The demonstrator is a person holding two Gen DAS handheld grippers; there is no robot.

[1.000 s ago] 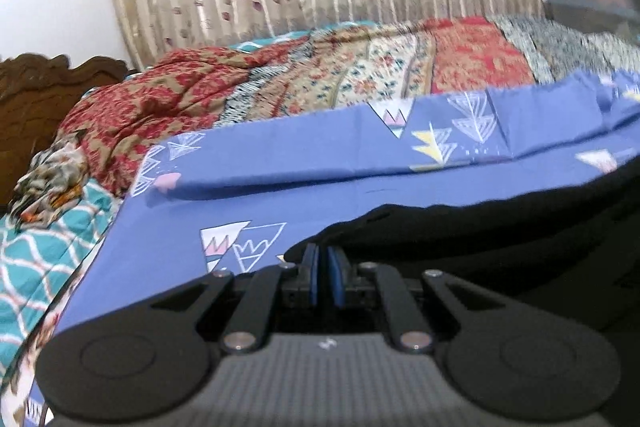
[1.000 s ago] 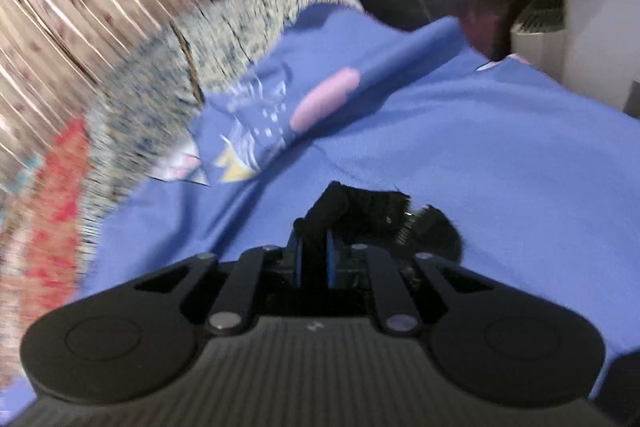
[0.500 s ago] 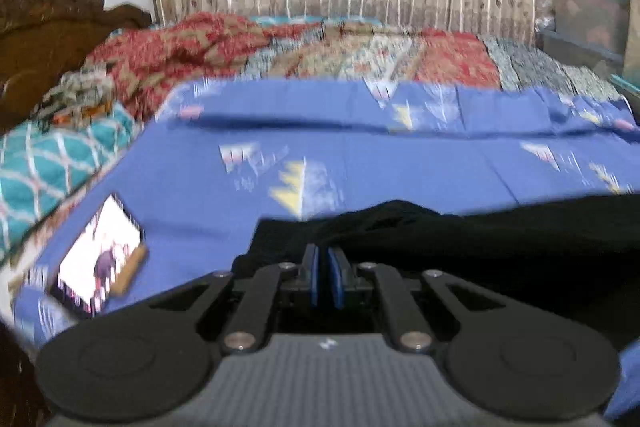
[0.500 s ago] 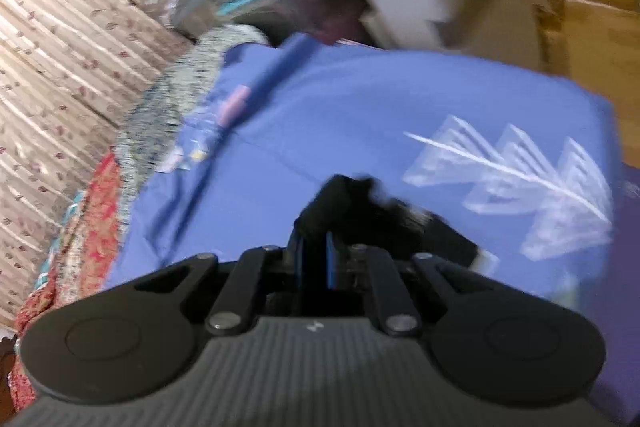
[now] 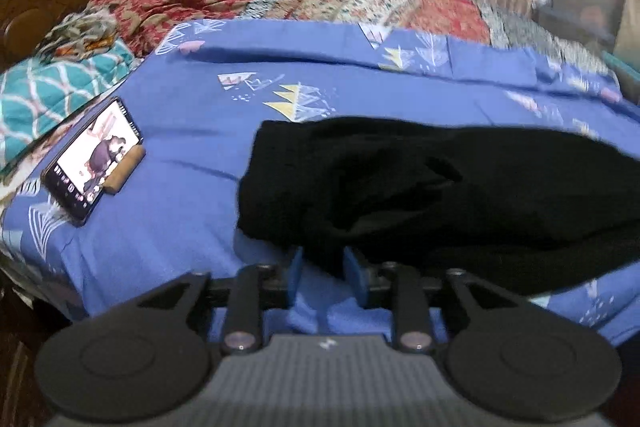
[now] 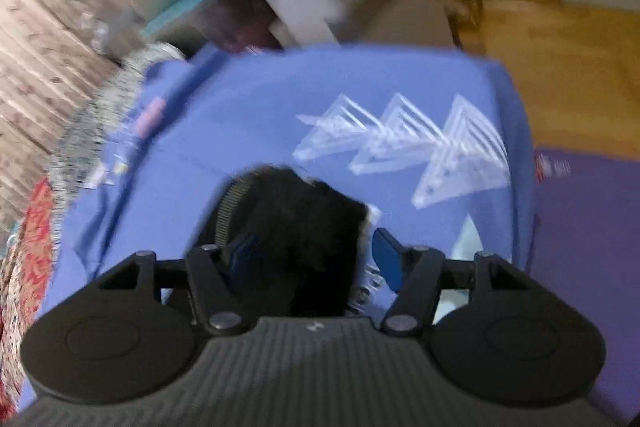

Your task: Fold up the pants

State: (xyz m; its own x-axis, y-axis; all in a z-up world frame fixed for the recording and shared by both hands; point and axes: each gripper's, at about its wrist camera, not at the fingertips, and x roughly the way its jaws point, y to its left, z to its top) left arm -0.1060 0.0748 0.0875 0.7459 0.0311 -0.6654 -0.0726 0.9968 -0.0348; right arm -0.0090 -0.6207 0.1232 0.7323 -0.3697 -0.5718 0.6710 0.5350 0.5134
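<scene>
Release had come on both sides within the last half second: jaws that had been pinched tight on black cloth now stood apart. The left gripper (image 5: 322, 267) was open a modest way, a fold of the pants (image 5: 440, 183) lying loose between its blue pads, nothing clamped. That read as the pants just laid down on the blue sheet (image 5: 192, 131), one fold step finished and a fresh grasp due. To the left, a phone (image 5: 94, 169) on a wooden stand sat near the bed's edge, well apart from the garment, so a leftward sweep had room. The right gripper (image 6: 310, 255) stood wider open, the pants' end (image 6: 296, 223) resting between its fingers unheld. Beyond it, the sheet dropped off at the bed's corner (image 6: 516, 131), leaving little room rightward.
</scene>
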